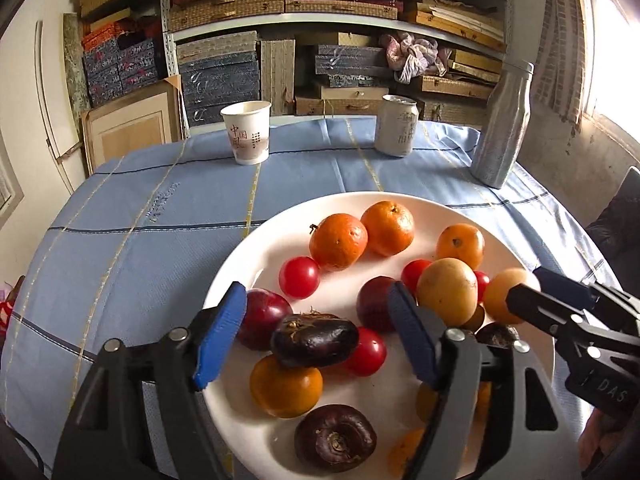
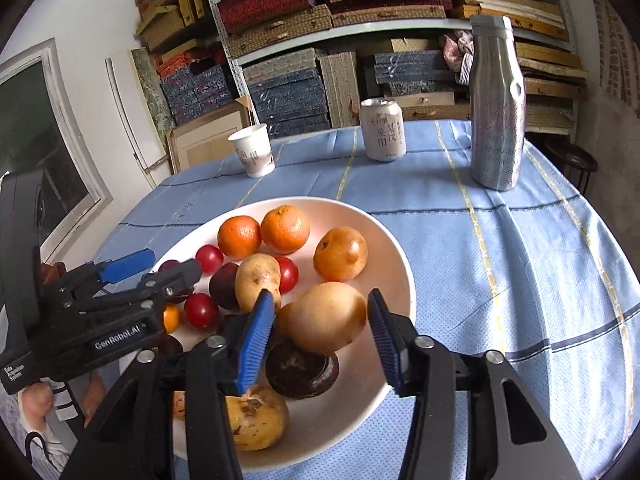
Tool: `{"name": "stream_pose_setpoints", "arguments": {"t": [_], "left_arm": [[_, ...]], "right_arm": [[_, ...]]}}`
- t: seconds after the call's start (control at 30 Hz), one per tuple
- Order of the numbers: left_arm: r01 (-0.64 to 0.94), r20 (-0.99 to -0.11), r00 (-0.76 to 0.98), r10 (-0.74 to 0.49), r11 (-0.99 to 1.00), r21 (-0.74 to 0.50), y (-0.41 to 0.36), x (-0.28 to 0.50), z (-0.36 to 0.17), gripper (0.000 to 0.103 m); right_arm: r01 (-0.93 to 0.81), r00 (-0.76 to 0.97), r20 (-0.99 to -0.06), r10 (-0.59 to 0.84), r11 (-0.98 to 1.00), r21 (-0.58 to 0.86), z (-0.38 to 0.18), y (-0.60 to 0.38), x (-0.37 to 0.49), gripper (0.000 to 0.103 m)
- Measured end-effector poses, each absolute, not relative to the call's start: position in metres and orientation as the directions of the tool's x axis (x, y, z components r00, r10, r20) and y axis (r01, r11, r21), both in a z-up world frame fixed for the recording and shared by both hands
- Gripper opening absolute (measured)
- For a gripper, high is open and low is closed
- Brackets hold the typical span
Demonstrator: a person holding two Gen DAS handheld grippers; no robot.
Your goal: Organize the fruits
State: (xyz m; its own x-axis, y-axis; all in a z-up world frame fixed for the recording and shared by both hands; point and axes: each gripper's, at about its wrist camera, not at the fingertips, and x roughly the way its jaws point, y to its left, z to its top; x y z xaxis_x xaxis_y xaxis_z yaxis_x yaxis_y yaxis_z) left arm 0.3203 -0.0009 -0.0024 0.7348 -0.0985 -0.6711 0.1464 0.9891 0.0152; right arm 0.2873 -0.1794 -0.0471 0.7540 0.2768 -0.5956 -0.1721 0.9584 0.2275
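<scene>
A white plate [image 1: 240, 280] is sitting on the counter [image 1: 140, 240], which is wearing a blue checked cloth, and all the fruit is lying on it: three mandarins at the far side [image 1: 338, 242], cherry tomatoes [image 1: 299, 277], dark red plums [image 1: 264, 316], yellow-brown pears [image 2: 328, 316] and dark water chestnuts [image 1: 335, 438].

The left gripper [image 1: 316, 328] is hanging over the plate's near-left part with its fingers [image 1: 220, 336] standing released; a dark chestnut [image 1: 314, 340] is lying between them, resting on an orange fruit, and neither pad is pressing it. The right gripper [image 2: 320, 336] is hovering over the near-right part, its fingers [image 2: 256, 336] also spread, flanking a pear without clearly squeezing it; whether the left pad is grazing the pear is hard to tell.

Open cloth is stretching to the left of the plate and widely to its right. Beyond the plate, well apart from it, a paper cup [image 1: 247, 132], a drink can [image 1: 396, 126] and a silver bottle [image 2: 496, 100] are standing near the counter's far edge.

The plate's near rim is being covered by both grippers, and several fruits under the fingers are only partly showing. A hand [image 2: 38, 400] is peeking out at the lower left of the right wrist view.
</scene>
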Motion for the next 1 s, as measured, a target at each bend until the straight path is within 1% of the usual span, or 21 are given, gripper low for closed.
{"name": "stream_pose_setpoints", "arguments": {"t": [0.07,0.13,0.2,0.27,0.33,0.37,0.53,0.57,0.67,0.83,1.0], "left_arm": [[0.145,-0.672,0.734,-0.099,0.989,0.013,-0.001,0.320,-0.002,0.074],[0.138,-0.668,0.739,-0.088,0.990,0.023,-0.001,0.319,-0.002,0.082],[0.135,-0.662,0.745,-0.081,0.990,0.031,-0.001,0.318,-0.001,0.083],[0.139,-0.658,0.748,-0.085,0.990,0.029,-0.002,0.316,0.001,0.084],[0.137,-0.651,0.754,-0.086,0.990,0.028,-0.001,0.313,0.003,0.091],[0.134,-0.644,0.760,-0.084,0.991,0.029,-0.001,0.311,0.005,0.092],[0.137,-0.627,0.772,-0.104,0.991,0.005,0.003,0.301,0.019,0.097],[0.137,-0.622,0.775,-0.109,0.991,-0.003,0.004,0.298,0.023,0.098],[0.136,-0.603,0.791,-0.102,0.991,0.011,0.004,0.284,0.032,0.098],[0.130,-0.571,0.818,-0.070,0.989,0.064,0.005,0.256,0.043,0.098],[0.104,-0.564,0.824,-0.056,0.993,0.053,0.020,0.222,0.048,0.098]], "right_arm": [[-0.178,0.761,-0.586,0.278,0.958,0.224,-0.044,-0.179,0.285,0.059],[-0.183,0.765,-0.580,0.280,0.958,0.221,-0.042,-0.178,0.283,0.060],[-0.183,0.770,-0.573,0.280,0.958,0.221,-0.039,-0.179,0.280,0.065],[-0.182,0.781,-0.560,0.276,0.959,0.219,-0.036,-0.180,0.277,0.066],[-0.186,0.793,-0.544,0.276,0.959,0.215,-0.031,-0.180,0.272,0.069],[-0.188,0.800,-0.533,0.274,0.959,0.211,-0.027,-0.180,0.269,0.071],[-0.187,0.845,-0.470,0.256,0.964,0.190,-0.011,-0.180,0.251,0.086],[-0.183,0.857,-0.451,0.250,0.965,0.188,-0.006,-0.181,0.245,0.092],[-0.169,0.888,-0.400,0.226,0.970,0.172,0.004,-0.181,0.229,0.099],[-0.145,0.923,-0.339,0.182,0.981,0.131,0.019,-0.179,0.201,0.099],[-0.118,0.936,-0.317,0.153,0.985,0.127,0.022,-0.177,0.167,0.099]]}}
